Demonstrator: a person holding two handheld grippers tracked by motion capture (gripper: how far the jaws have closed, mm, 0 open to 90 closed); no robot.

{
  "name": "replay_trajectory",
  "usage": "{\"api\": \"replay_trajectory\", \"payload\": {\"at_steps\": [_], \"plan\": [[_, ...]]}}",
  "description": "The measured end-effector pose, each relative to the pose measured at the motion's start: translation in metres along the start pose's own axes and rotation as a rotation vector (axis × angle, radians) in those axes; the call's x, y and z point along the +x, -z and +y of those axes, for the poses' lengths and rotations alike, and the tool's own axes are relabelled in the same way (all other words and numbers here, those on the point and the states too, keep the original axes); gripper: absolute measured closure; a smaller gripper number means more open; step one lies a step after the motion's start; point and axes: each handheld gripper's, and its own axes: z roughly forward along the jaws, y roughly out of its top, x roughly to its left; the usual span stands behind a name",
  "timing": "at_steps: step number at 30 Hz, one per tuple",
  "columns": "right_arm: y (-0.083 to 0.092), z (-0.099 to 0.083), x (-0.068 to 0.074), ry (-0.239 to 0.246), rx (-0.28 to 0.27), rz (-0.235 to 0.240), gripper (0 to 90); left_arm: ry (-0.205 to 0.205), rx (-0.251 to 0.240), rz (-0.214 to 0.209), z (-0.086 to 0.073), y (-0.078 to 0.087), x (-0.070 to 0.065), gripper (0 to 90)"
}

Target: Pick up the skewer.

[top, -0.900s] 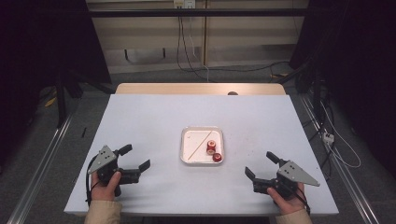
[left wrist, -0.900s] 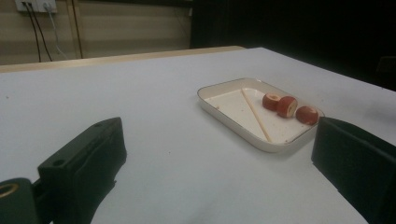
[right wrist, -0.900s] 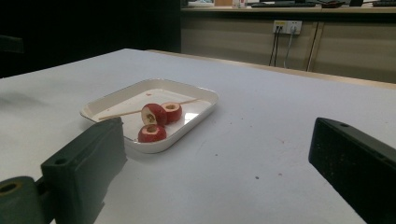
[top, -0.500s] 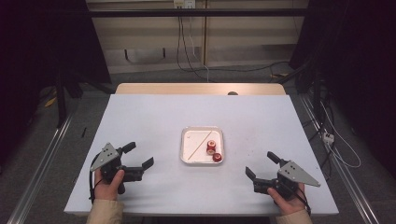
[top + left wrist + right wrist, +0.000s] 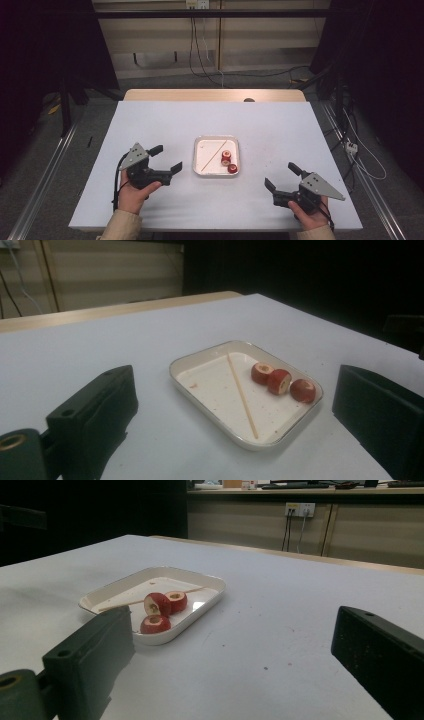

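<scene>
A white tray [image 5: 216,142] sits mid-table, holding a thin wooden skewer [image 5: 214,154] laid diagonally and three red apple pieces [image 5: 229,161] with cored centres at its right side. In the left gripper view the tray [image 5: 200,392], skewer [image 5: 242,395] and apple pieces [image 5: 279,381] lie just ahead between the jaws. My left gripper [image 5: 166,159] is open, just left of the tray, empty. My right gripper [image 5: 283,176] is open near the front right, apart from the tray, empty. The right gripper view shows the tray [image 5: 110,592] and apple pieces [image 5: 162,608] ahead to the left.
The white table [image 5: 150,125] has a wooden strip [image 5: 215,95] along its far edge. Cables hang by the back wall [image 5: 200,35]. Metal rails [image 5: 40,175] run along the floor on both sides.
My left gripper has moved right and a little forward, closer to the tray's left edge. The right gripper has stayed nearly still.
</scene>
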Motion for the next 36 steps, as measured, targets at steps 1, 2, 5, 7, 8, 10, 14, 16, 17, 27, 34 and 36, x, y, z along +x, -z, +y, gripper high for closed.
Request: {"api": "replay_trajectory", "payload": {"at_steps": [1, 2, 5, 7, 8, 10, 14, 16, 17, 27, 34, 36], "plan": [[0.0, 0.0, 0.0, 0.003, 0.0, -0.001, 2.9, 0.005, 0.009, -0.003, 0.001, -0.004, -0.001, 4.2], [0.0, 0.0, 0.0, 0.004, -0.001, -0.002, 2.9, 0.011, 0.016, -0.005, 0.001, -0.008, -0.002, 3.8], [0.0, 0.001, 0.0, 0.005, -0.003, -0.001, 2.9, 0.01, 0.029, -0.009, 0.003, -0.02, -0.005, 2.8], [0.0, 0.001, 0.0, 0.006, -0.004, 0.001, 3.0, 0.018, 0.051, -0.003, 0.005, -0.027, -0.006, 3.0], [-0.001, 0.001, 0.0, 0.012, -0.004, 0.002, 3.0, 0.019, 0.061, -0.003, 0.006, -0.031, -0.007, 3.9], [-0.001, 0.001, 0.0, 0.012, -0.003, 0.004, 3.0, 0.016, 0.068, -0.008, 0.007, -0.034, -0.008, 8.1], [-0.001, 0.001, 0.001, 0.005, -0.004, 0.008, 3.1, -0.021, 0.133, -0.018, 0.009, -0.053, -0.012, 17.5], [-0.002, 0.001, 0.001, 0.004, -0.007, 0.011, 3.1, -0.017, 0.159, -0.031, 0.01, -0.06, -0.013, 21.0], [-0.002, 0.002, 0.001, 0.005, -0.007, 0.013, 3.2, -0.013, 0.168, -0.031, 0.011, -0.064, -0.014, 23.5], [-0.001, 0.003, 0.001, 0.01, -0.017, 0.015, 3.2, -0.035, 0.282, -0.023, 0.016, -0.092, -0.017, 51.5], [0.0, 0.003, -0.001, 0.005, -0.018, 0.013, 3.2, -0.043, 0.448, 0.016, 0.022, -0.117, -0.017, 62.5], [0.0, 0.003, -0.001, 0.005, -0.018, 0.014, 3.2, -0.051, 0.453, 0.021, 0.022, -0.12, -0.017, 66.1]]}}
